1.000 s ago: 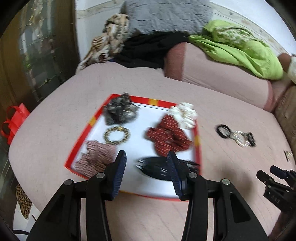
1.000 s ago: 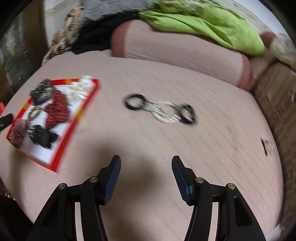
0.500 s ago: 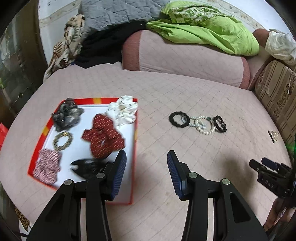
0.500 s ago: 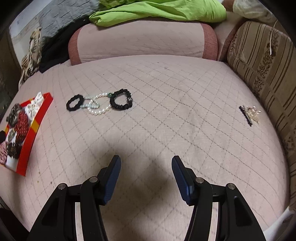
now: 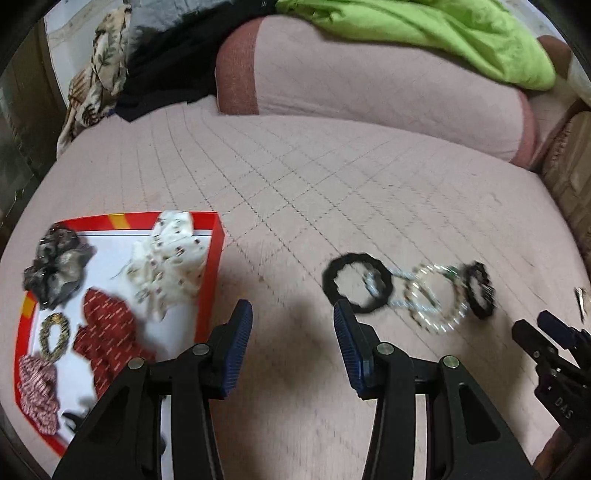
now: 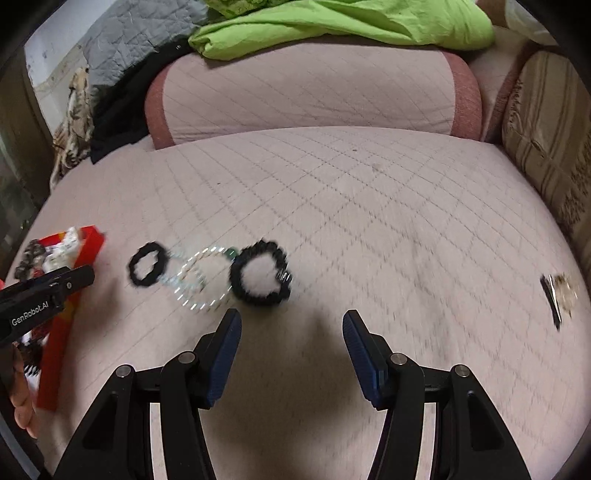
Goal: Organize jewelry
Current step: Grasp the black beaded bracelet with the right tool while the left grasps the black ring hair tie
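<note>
A black hair tie, a pearl bracelet and a black beaded bracelet lie in a row on the pink quilted bed. They also show in the right wrist view: tie, pearls, beaded bracelet. My left gripper is open and empty, just left of the tie. My right gripper is open and empty, just in front of the beaded bracelet. A red-rimmed white tray holds several scrunchies and a gold bracelet.
A small hair clip with a trinket lies at the bed's right side. A pink bolster with green cloth runs along the back. A striped cushion stands at the right. The left gripper's body shows beside the tray.
Both grippers have moved closer to the row of bracelets, the left one swinging right away from the tray. Both stay open and empty.
</note>
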{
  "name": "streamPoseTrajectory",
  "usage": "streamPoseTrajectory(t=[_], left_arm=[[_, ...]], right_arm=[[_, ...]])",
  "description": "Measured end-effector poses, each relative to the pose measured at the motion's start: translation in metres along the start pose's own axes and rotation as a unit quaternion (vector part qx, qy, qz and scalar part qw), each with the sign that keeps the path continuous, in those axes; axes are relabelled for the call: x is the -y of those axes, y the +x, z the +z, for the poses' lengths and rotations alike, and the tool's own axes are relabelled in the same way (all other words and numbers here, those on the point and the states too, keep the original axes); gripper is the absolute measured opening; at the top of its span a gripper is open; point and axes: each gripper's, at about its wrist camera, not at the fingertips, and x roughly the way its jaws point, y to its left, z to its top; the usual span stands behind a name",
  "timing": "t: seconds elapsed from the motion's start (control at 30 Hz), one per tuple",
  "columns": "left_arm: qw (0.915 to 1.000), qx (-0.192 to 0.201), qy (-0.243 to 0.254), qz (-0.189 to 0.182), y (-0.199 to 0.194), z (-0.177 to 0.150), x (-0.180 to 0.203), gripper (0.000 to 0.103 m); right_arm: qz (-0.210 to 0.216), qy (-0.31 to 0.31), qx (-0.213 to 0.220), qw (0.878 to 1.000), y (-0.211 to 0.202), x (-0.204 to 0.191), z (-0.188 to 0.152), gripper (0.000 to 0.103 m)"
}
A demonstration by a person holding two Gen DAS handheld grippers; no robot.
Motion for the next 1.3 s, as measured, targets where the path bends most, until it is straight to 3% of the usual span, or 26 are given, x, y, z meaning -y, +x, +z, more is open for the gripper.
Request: streamPoseTrajectory(t=[0.2,0.4,0.47,0.53,0.6,0.67,0.77,1.0,1.2,1.3], left_arm=[[0.9994,-0.029,-0.008,0.016,0.047,0.017,0.002,0.044],[0.9987,-0.016,0.019,0.045,0.059,0.021,0.01,0.045],[0.9984,-0.018,0.029,0.044,0.059,0.019,0.012,0.036],[0.9975,-0.02,0.043,0.052,0.057,0.016,0.015,0.015],[0.9961,-0.022,0.058,0.063,0.053,0.01,0.02,0.006],[0.9949,-0.019,0.066,0.074,0.047,0.0,0.021,0.004],[0.996,-0.021,0.062,0.06,0.038,-0.015,0.015,0.001],[0.9987,-0.046,0.019,-0.005,0.012,-0.039,-0.003,0.001],[0.9971,-0.034,-0.035,-0.059,0.009,-0.014,-0.011,0.001],[0.9967,-0.029,-0.036,-0.066,0.019,0.002,-0.005,0.002]], right_arm=[[-0.017,-0.006,-0.018,1.0,0.039,0.001,0.018,0.061],[-0.053,-0.022,-0.024,0.998,0.06,-0.001,0.022,0.061],[-0.072,-0.02,-0.027,0.997,0.059,0.0,0.022,0.061],[-0.087,-0.01,-0.03,0.996,0.058,0.006,0.022,0.061],[-0.095,0.002,-0.034,0.995,0.054,0.014,0.019,0.054],[-0.107,0.006,-0.038,0.993,0.049,0.021,0.015,0.038],[-0.117,0.012,-0.045,0.992,0.04,0.034,0.007,0.025],[-0.109,0.032,-0.059,0.992,0.011,0.061,-0.027,0.022],[-0.089,0.03,-0.049,0.994,-0.009,0.06,-0.051,0.023],[-0.082,0.035,-0.048,0.995,-0.009,0.064,-0.052,0.023]])
